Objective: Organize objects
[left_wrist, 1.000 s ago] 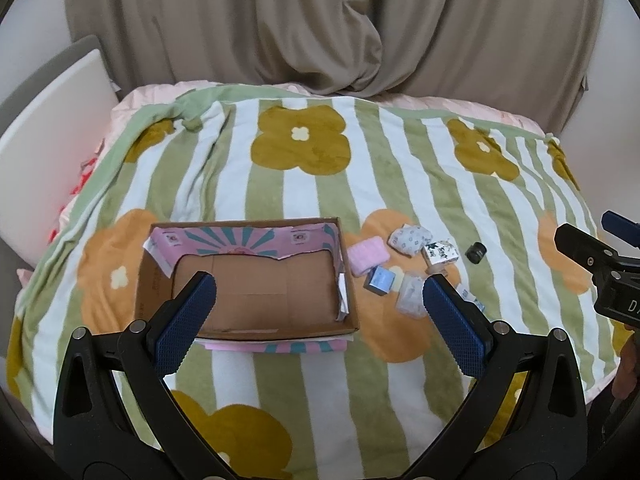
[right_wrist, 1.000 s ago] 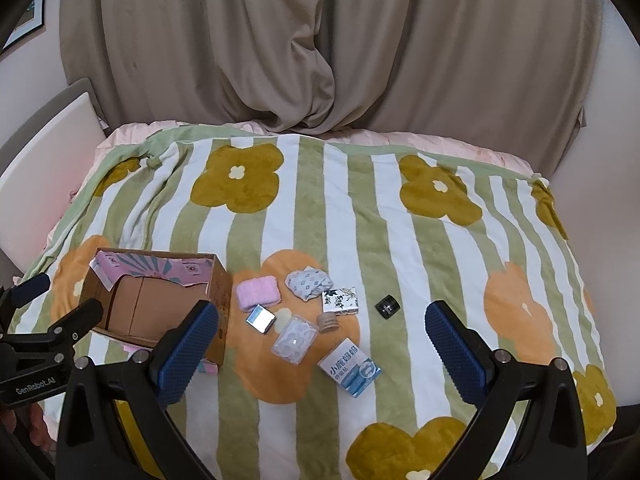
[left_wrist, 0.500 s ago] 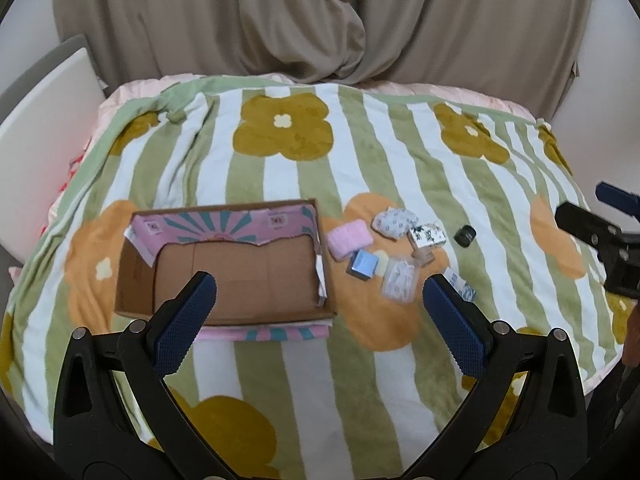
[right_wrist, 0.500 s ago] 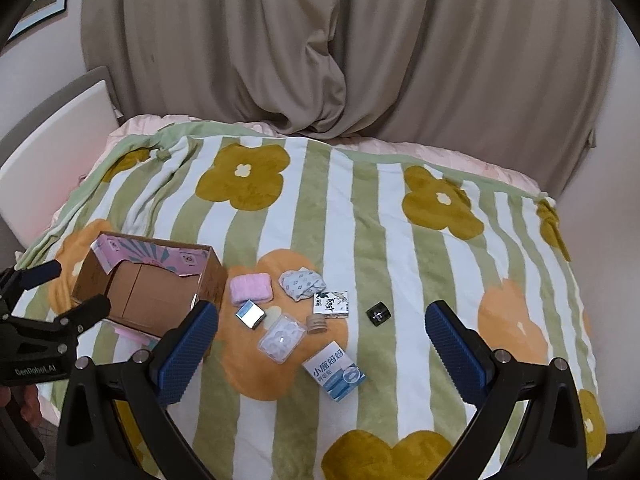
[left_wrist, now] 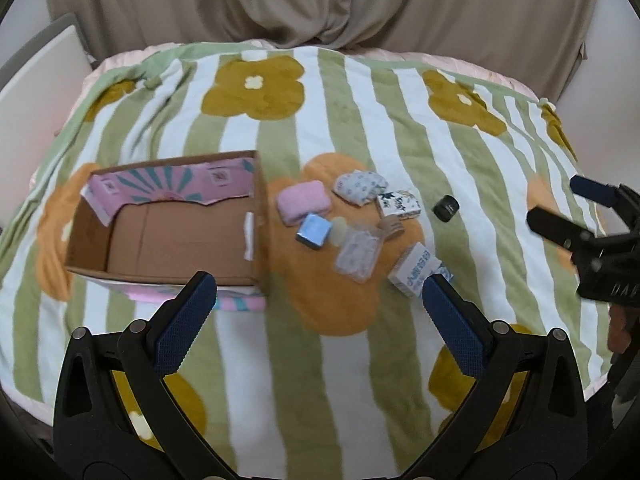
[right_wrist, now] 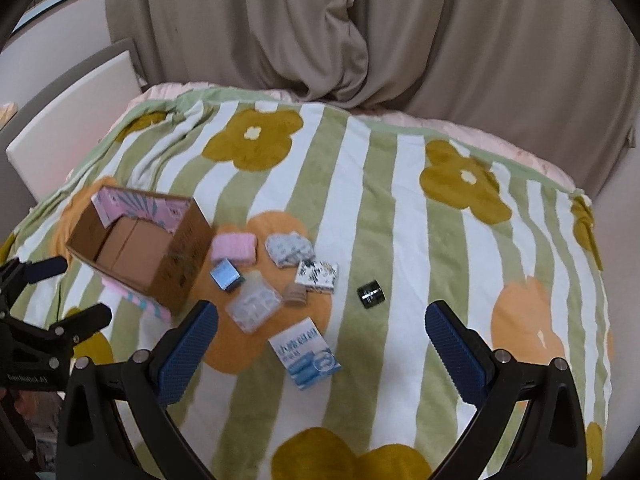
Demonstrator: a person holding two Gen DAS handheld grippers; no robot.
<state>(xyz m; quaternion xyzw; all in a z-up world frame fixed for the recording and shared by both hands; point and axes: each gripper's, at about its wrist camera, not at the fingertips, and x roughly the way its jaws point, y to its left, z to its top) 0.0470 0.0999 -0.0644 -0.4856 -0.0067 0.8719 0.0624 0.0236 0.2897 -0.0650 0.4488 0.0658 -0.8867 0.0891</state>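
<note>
Both grippers have moved back a little, so more of the bed shows. The left gripper [left_wrist: 320, 306] and right gripper [right_wrist: 322, 334] are wide open, holding nothing. The box [left_wrist: 176, 240] sits near the blanket's [left_wrist: 360, 100] left edge with nothing in it, the little things [right_wrist: 276, 280] lie just beside it, so tidying has not started

Blanketed bed [left_wrist: 320, 360]: box [left_wrist: 168, 240], blurry small items [left_wrist: 352, 220]

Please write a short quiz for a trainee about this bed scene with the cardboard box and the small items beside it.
1. True or false: the cardboard box holds items.
2. Which item lies nearest the box: A pink towel, B black cap, C blue-and-white carton?
3. Are the left gripper and right gripper open or shut?

Key: 1 false, it is empty. 2 A. 3 Both open, holding nothing.
</note>
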